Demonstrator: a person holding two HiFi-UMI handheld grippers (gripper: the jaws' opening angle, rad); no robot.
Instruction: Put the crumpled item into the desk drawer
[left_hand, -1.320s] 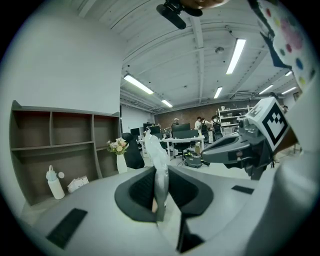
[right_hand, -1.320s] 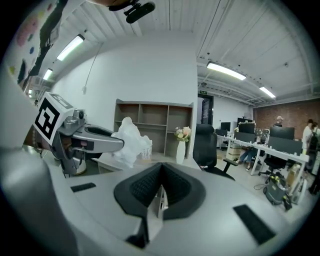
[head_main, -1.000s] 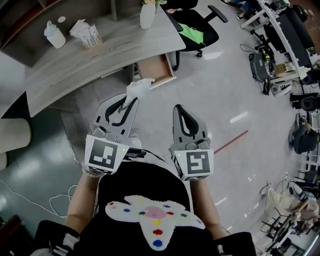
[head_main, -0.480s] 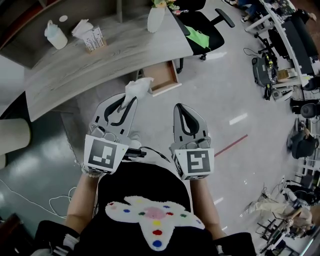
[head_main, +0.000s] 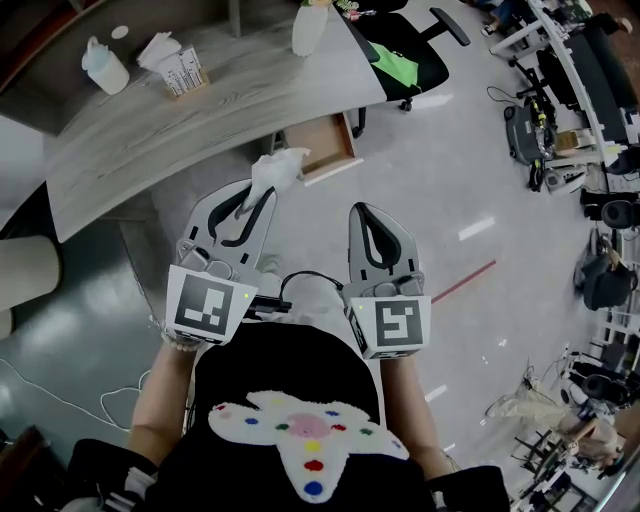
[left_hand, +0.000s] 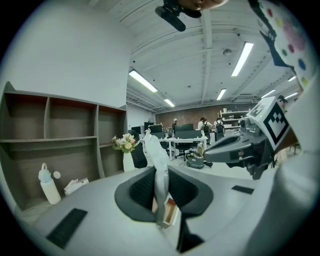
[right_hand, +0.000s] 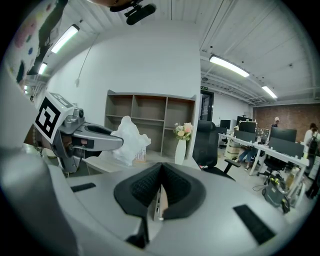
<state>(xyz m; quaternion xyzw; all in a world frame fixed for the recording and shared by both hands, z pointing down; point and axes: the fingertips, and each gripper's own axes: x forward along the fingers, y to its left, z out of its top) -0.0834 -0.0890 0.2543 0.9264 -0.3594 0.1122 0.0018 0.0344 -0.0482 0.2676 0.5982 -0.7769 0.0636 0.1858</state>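
Open office: curved desk (head_main: 200, 120), swivel chair (head_main: 420, 68), rows w/ monitors (right_hand: 284, 146).

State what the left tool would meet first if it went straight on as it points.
Probably the open brown wooden drawer beneath the grey wood-grain desk; depth is unclear.

Crumpled item (head_main: 276, 170): white; desk (head_main: 220, 112): grey wood-grain; drawer (head_main: 322, 140): light brown inside. Left gripper (head_main: 262, 197) and right gripper (head_main: 366, 212): grey bodies, black pads, black-and-white square markers.
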